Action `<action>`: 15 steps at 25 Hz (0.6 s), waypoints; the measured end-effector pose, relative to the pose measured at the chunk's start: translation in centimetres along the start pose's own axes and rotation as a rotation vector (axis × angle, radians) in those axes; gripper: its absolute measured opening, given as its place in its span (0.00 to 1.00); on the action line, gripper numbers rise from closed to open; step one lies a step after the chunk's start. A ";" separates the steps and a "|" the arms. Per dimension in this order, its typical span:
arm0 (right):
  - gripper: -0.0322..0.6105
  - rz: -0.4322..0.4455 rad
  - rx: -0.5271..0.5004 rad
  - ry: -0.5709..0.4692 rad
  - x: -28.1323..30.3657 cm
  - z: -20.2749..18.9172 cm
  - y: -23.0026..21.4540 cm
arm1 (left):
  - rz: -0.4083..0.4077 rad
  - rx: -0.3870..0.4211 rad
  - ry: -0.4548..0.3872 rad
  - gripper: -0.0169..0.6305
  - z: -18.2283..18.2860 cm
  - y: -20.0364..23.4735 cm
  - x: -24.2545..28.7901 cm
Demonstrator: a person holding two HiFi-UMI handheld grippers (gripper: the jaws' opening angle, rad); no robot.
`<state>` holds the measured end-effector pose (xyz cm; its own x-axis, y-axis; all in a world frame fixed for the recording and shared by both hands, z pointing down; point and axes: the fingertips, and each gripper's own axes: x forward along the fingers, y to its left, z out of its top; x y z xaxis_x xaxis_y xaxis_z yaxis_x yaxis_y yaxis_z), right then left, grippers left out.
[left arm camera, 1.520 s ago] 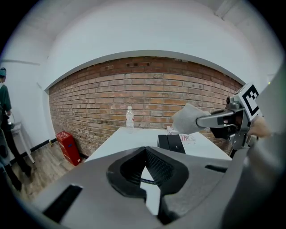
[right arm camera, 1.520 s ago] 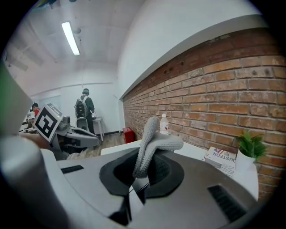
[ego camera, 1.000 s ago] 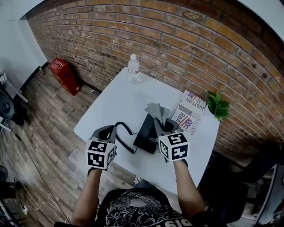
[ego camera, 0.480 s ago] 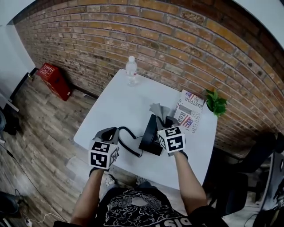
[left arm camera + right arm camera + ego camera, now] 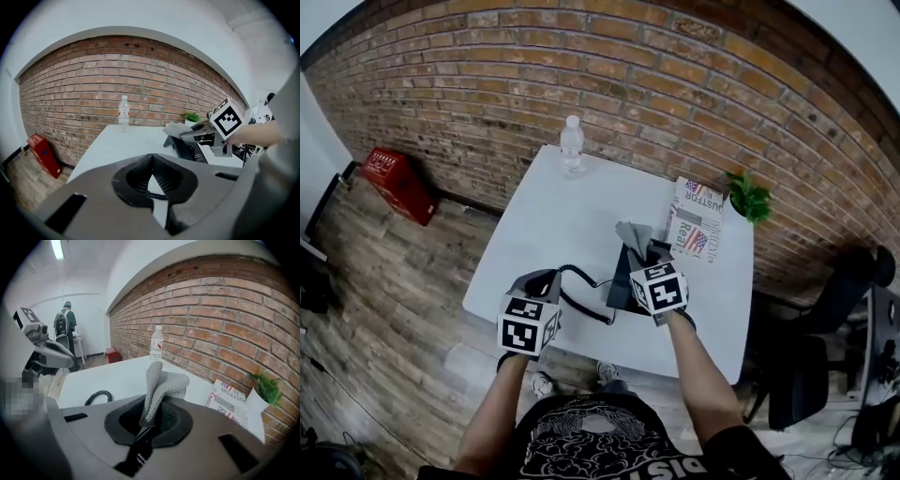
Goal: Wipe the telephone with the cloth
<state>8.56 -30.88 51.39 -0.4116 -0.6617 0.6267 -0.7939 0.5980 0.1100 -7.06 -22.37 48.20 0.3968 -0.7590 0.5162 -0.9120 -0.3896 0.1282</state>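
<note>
Two grippers, one job each. My right gripper (image 5: pixel 150 420) is clamped hard on the cloth (image 5: pixel 159 385), a grey knitted thing, soft and floppy, folded so a thick bunch pokes up past the jaws. I hold it that way on purpose. A fat wad gives me something to drag over the telephone (image 5: pixel 623 281) without the hard jaw tips scraping plastic. That gripper sits right over the telephone's far end, cloth leading.

My left gripper (image 5: pixel 151 187) is off to the telephone's left. Its jaws are closed, and a loop of the coiled cord (image 5: pixel 154 193) sits in the slot between them, so as far as I can tell it's pinching the cord. My reasoning is that this tames the springy cord and should stop the phone body sliding once I rub.

The telephone itself is a black wedge of smooth, matte-looking plastic, sitting flat on the white table (image 5: pixel 553 216), directly under the cloth hand.

Just past the telephone on the right lies a newspaper (image 5: pixel 694 220), with a small green plant (image 5: pixel 748 197) further that way. A clear plastic bottle (image 5: pixel 572 145) stands well beyond the telephone by the brick wall, so it shouldn't get in the way of wiping.
</note>
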 end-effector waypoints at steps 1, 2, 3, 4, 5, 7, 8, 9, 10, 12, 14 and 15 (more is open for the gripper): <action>0.07 -0.003 0.008 0.003 -0.1 -0.2 0.2 | -0.008 0.001 0.001 0.04 -0.2 0.0 -0.1; 0.07 -0.006 0.014 0.007 -0.1 -0.4 0.5 | -0.015 0.002 0.001 0.04 -0.3 0.1 -0.2; 0.07 -0.008 0.018 0.011 -0.2 -0.6 0.7 | -0.022 0.003 0.000 0.04 -0.5 0.1 -0.2; 0.07 -0.011 0.020 0.015 -0.2 -0.8 0.9 | -0.028 0.005 0.001 0.04 -0.6 0.2 -0.3; 0.07 -0.013 0.024 0.018 -0.3 -1.0 1.1 | -0.034 0.007 0.001 0.04 -0.7 0.2 -0.3; 0.07 -0.015 0.043 0.021 -0.4 -1.4 1.5 | -0.049 0.011 -0.001 0.04 -0.9 0.2 -0.5; 0.07 -0.016 0.053 0.022 -0.5 -1.5 1.8 | -0.056 0.010 -0.004 0.04 -1.0 0.2 -0.6; 0.07 -0.018 0.061 0.023 -0.5 -1.7 2.0 | -0.063 0.008 -0.006 0.04 -1.1 0.3 -0.8; 0.07 -0.020 0.068 0.024 -0.5 -1.9 2.3 | -0.069 0.006 -0.007 0.04 -1.2 0.4 -0.9; 0.07 -0.025 0.082 0.027 -0.6 -2.2 2.9 | -0.077 0.006 -0.007 0.04 -1.5 0.8 -1.2; 0.07 -0.032 0.095 0.029 -0.7 -2.7 3.5 | -0.086 -0.001 -0.004 0.04 -1.8 1.1 -1.4; 0.07 -0.036 0.101 0.030 -0.7 -2.9 3.7 | -0.092 -0.008 -0.004 0.04 -1.9 1.2 -1.6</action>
<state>7.22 -26.83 53.59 -0.3698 -0.6668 0.6470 -0.8496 0.5246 0.0550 -9.01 -20.67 49.13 0.4796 -0.7223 0.4983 -0.8724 -0.4537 0.1820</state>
